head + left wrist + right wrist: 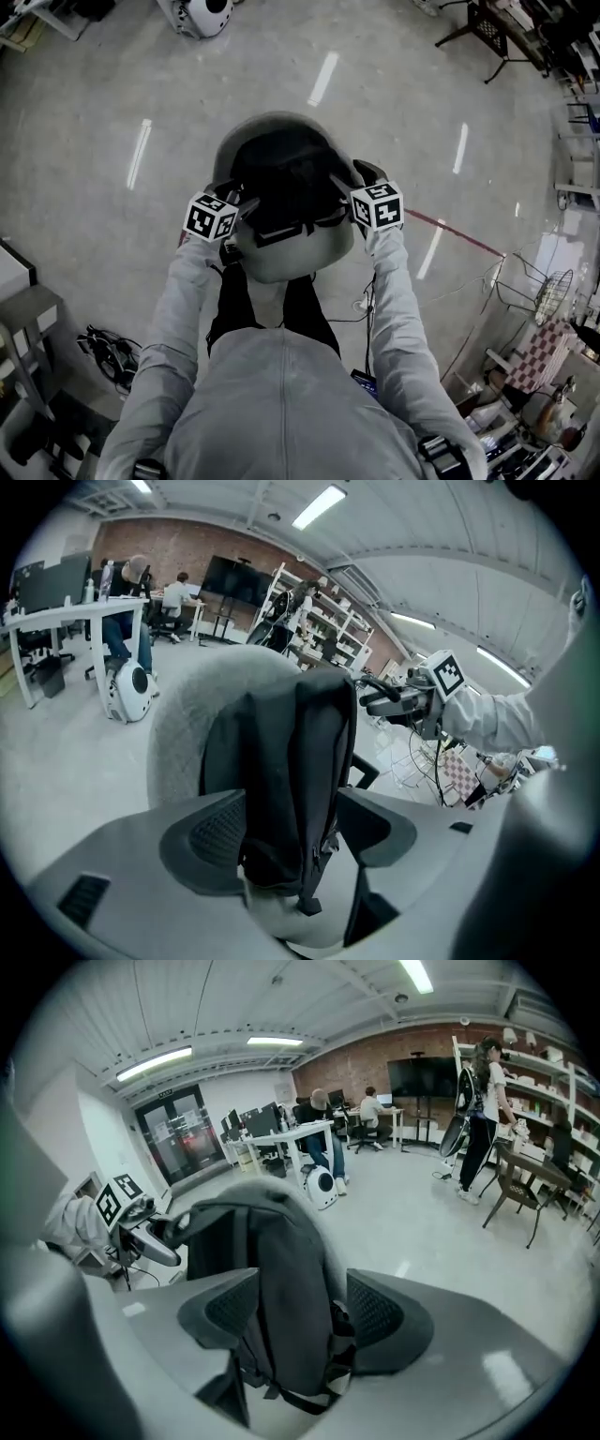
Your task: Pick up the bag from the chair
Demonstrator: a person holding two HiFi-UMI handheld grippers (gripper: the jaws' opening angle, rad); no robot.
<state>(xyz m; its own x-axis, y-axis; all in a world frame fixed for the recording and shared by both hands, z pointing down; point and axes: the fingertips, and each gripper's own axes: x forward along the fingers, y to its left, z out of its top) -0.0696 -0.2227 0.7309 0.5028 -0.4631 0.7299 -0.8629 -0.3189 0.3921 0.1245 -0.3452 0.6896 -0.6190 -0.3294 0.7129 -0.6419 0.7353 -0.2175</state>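
A black backpack stands against the back of a grey shell chair. My left gripper is at the bag's left side and my right gripper at its right side, both near its top. In the left gripper view the bag fills the gap between the jaws of my left gripper, which press on it, with the chair back behind. My right gripper likewise pinches the bag. Each view shows the other gripper at the bag's top edge.
A white rounded machine stands on the floor beyond the chair. Cables lie at the lower left. A wire basket and checkered board crowd the right. People sit at desks; a person stands by shelves.
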